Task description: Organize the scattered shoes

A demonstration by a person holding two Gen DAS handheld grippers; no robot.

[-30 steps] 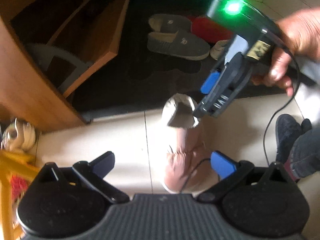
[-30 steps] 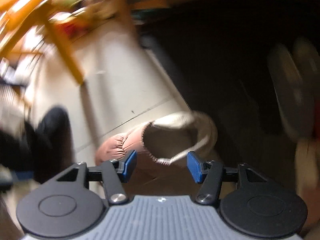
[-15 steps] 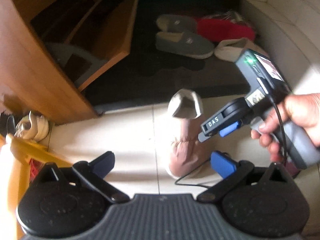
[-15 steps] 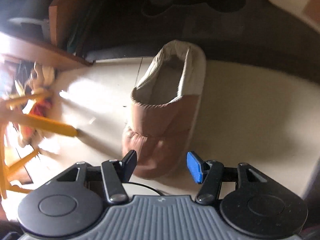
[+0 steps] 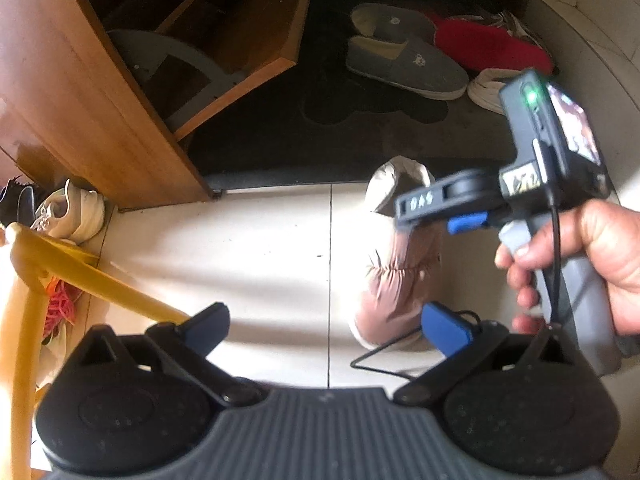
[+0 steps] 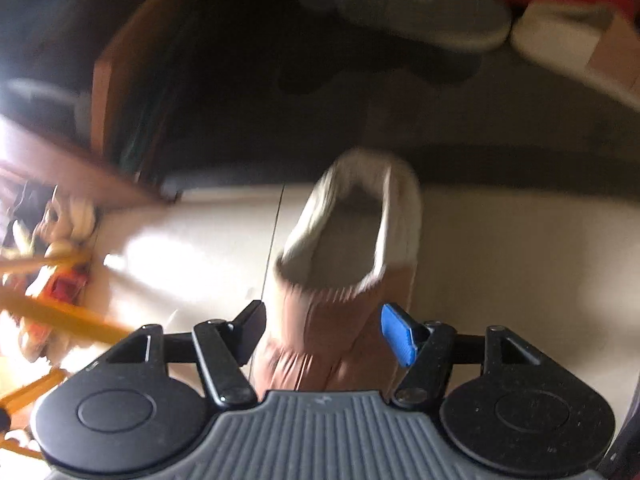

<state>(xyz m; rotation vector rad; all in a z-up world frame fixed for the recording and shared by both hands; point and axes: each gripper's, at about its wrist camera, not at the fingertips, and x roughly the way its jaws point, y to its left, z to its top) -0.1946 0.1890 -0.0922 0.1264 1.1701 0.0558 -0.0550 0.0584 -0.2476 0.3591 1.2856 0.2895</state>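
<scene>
Pink slipper [image 6: 340, 280] lies on the tiled floor [image 5: 248, 248], heel at the dark mat [image 5: 360, 136]. Right hand-held gripper [image 6: 324, 330] straddles its toe, jaws opening, pads clear. Left hand-held gripper [image 5: 320, 328] spread, empty.

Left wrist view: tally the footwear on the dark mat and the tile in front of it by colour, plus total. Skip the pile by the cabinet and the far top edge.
Grey slippers: 2
Red slipper: 1
White shoe: 1, partly hidden behind the right tool
Pink padded slipper: 1, on the tile
Total: 5
</scene>
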